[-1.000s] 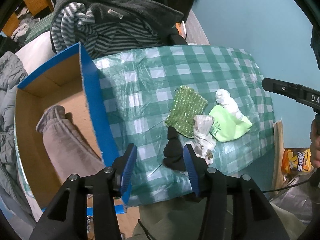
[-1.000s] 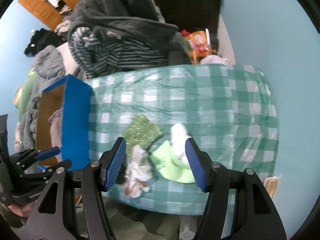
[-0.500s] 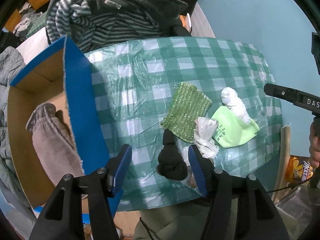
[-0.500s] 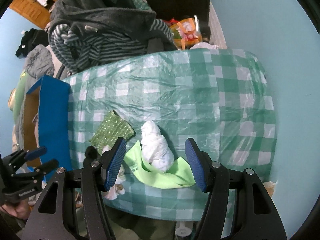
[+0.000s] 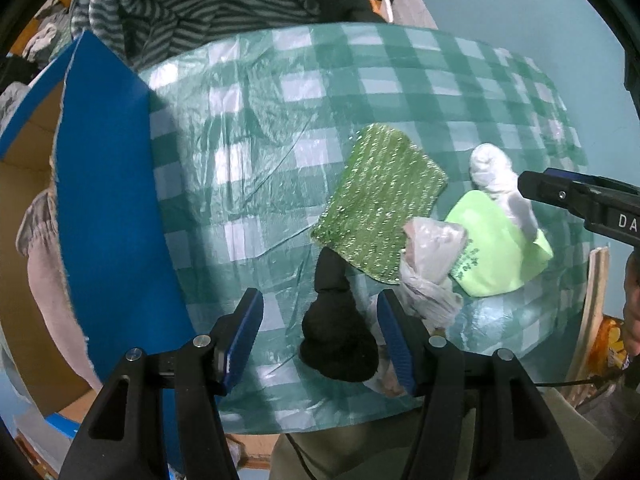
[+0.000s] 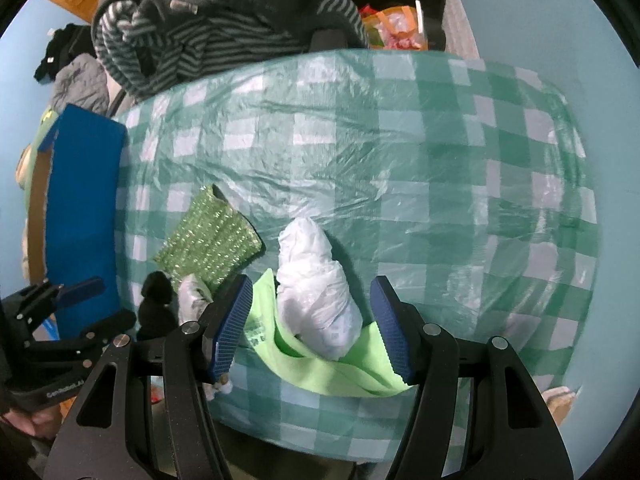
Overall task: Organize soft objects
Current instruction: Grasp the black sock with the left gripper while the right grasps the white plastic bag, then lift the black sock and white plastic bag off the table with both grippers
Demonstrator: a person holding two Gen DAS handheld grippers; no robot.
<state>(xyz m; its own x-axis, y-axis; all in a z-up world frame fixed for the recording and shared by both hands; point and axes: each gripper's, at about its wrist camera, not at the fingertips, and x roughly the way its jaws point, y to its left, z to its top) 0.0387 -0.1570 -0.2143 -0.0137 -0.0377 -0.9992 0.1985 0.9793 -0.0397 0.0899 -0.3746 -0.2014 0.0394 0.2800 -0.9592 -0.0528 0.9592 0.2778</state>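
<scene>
Both tools hang over the near edge of a small table covered in a green-and-white checked plastic cloth, and a little heap of soft things lies right under them. The left gripper has its blue-padded jaws spread wide, with a rolled black sock sitting between them on the cloth — nearer the right-hand pad, though whether it touches I cannot tell. Just beyond the sock lies a sparkly green knitted cloth, flat, its near corner running under a crumpled translucent plastic bag that sits just beside the sock. The right gripper is likewise parted, nothing held; between its pads lies a wadded white plastic bag, resting on a lime-green cloth with dark printing near one edge. That cloth spreads under both pads and reaches toward the table's front edge. To the left stands a cardboard box with a blue outer wall, its side close against the tablecloth — inside it a greyish-pink garment with an elastic cuff is already lying. Behind the table a pile of grey striped clothing is slumped over a chair, and the wall on the right is pale blue.
</scene>
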